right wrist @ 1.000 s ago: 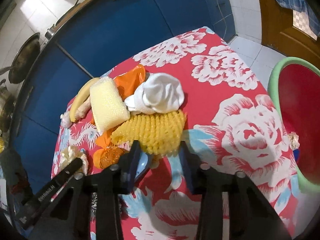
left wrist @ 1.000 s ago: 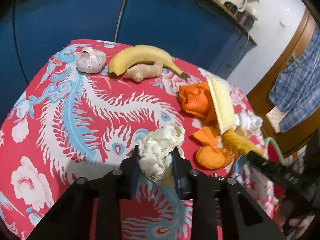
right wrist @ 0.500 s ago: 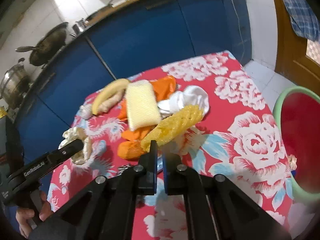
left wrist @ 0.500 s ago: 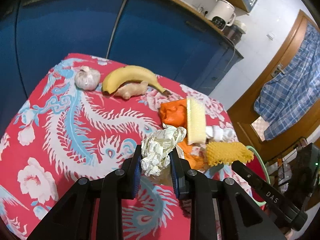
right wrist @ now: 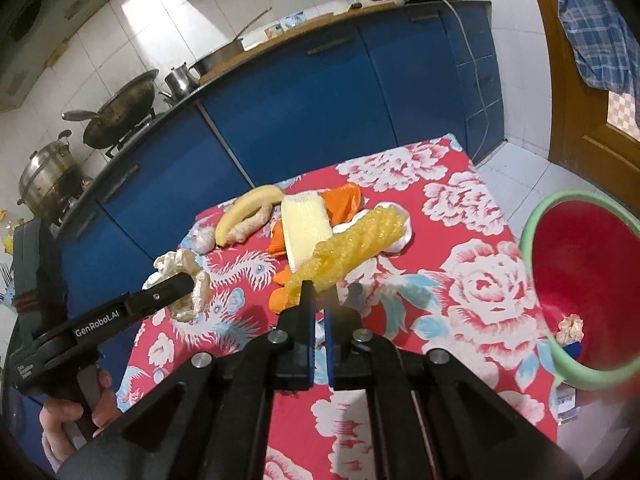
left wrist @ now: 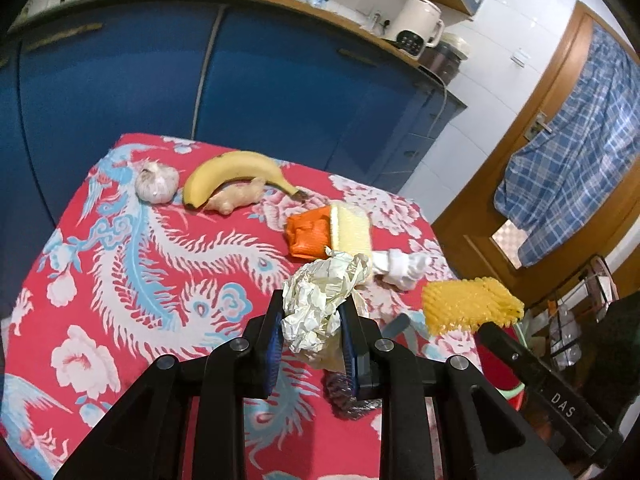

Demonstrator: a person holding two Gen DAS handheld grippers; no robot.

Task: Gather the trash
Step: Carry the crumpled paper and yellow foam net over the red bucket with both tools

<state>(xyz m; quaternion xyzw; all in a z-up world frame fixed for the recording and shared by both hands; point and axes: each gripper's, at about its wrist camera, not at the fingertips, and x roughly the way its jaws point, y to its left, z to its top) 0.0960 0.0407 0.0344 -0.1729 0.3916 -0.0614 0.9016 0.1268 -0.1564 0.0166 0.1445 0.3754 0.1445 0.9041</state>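
Each camera sat on a gripper and looked forward and down along its two black fingers at the table with the red flowery cloth [left wrist: 120,280]. The left camera looked from the near edge toward the blue cupboards [left wrist: 120,80], with the wooden door [left wrist: 520,160] off to its right. The right camera looked from the right side, close to the green and red bin [right wrist: 580,280], toward the stove with the wok [right wrist: 120,108]. Both views were close to the tabletop. Both saw the banana [left wrist: 236,170] [right wrist: 248,208], the garlic [left wrist: 157,186] and the white kettle [left wrist: 416,20].
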